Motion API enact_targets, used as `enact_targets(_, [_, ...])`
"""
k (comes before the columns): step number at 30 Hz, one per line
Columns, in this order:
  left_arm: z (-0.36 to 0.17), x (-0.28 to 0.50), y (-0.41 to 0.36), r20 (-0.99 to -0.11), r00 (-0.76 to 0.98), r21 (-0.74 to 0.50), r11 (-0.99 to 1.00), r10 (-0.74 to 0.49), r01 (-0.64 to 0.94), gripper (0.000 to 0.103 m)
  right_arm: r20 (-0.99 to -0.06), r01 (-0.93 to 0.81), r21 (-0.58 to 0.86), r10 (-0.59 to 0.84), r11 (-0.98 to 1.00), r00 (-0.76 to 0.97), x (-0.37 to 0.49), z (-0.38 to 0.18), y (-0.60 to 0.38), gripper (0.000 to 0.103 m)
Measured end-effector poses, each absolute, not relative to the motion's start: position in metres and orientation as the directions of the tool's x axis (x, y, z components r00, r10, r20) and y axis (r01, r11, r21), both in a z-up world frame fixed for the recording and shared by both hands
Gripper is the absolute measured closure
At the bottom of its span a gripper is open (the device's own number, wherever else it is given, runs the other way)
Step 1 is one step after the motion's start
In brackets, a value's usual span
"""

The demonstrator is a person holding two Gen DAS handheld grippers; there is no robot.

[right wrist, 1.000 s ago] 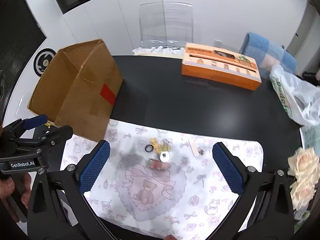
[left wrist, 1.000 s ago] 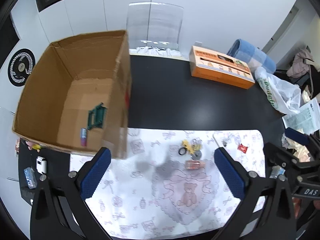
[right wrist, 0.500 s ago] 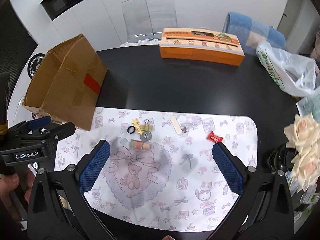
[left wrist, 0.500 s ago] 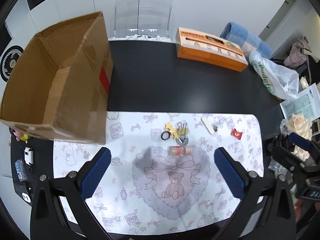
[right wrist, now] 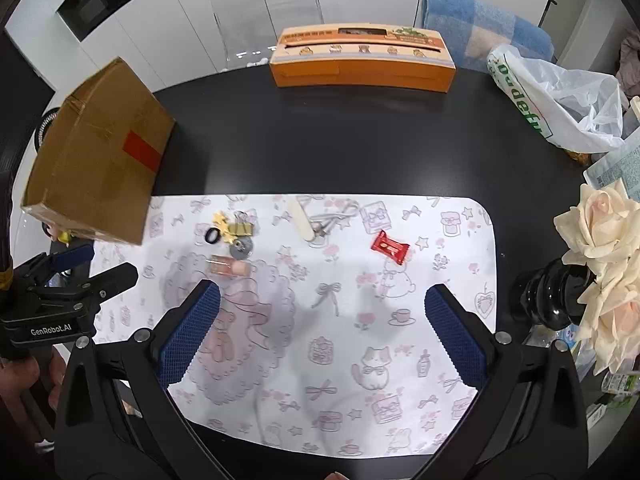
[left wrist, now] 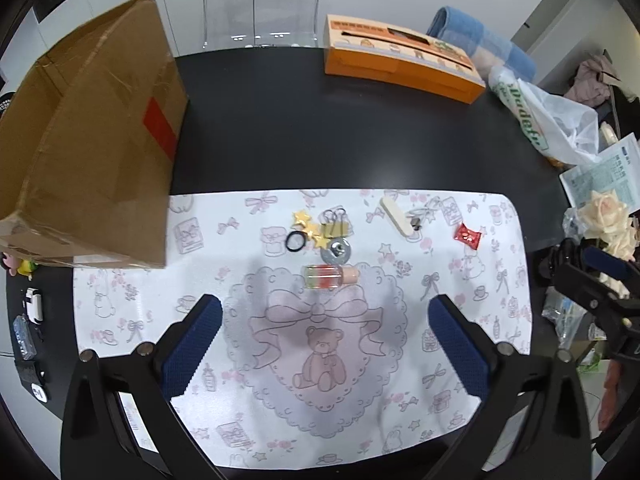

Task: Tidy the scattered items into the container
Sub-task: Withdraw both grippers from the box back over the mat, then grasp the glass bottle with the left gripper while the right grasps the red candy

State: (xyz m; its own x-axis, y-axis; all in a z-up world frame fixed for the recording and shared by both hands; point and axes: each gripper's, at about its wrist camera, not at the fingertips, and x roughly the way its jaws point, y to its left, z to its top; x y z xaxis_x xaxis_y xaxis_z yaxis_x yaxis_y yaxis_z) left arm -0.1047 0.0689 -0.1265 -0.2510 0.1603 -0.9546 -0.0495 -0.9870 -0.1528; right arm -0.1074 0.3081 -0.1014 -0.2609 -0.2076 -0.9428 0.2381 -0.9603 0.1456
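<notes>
Black round table (left wrist: 304,136), glossy and dark. Toward the near edge, a white patterned mat (left wrist: 320,320) printed with pink bows and a teddy bear. At the left, a brown cardboard box (left wrist: 96,140) with a red patch on its side, one corner over the mat's edge. At the far side, a long orange box (right wrist: 360,60). At the right, a white plastic bag (right wrist: 560,96) with green lettering, printed paper (left wrist: 608,172) just beside it, and a black vase (right wrist: 556,296) of pale roses near the mat's right edge. Along the left rim, a few small items, too small to tell.
</notes>
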Motion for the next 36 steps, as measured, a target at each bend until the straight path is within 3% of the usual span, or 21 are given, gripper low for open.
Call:
enact_targets(14, [-0.187,-0.118,0.101,-0.969,-0.226,-0.084,-0.995,0.096,-0.06,0.0,-0.956,0.243,0.16,-0.212,-0.957,-0.202,-0.134,-0.151,0.339,0.0])
enact_targets(18, [-0.213,-0.125,0.107,-0.978,-0.19,-0.073,-0.996,0.083,-0.06,0.007,-0.962,0.239,0.171,-0.214,-0.956,-0.168,-0.145,-0.171,0.344,0.0])
enact_targets(26, [-0.24,-0.134,0.109,-0.985,-0.16,-0.06,-0.997,0.066,-0.041,0.008,-0.971,0.267,0.167,-0.205,-0.949,-0.121,-0.161,-0.209,0.349,0.0])
enact_targets(31, [-0.257,-0.139,0.111,-0.99,-0.127,-0.062,-0.998,0.065,-0.024,0.018,-0.977,0.282,0.164,-0.196,-0.945,-0.088,-0.172,-0.232,0.351,0.0])
enact_targets(36, [-0.273,-0.143,0.11,-0.993,-0.1,-0.059,-0.998,0.06,-0.016,0.022,-0.98,0.269,0.164,-0.188,-0.949,-0.066,-0.181,-0.248,0.352,0.0])
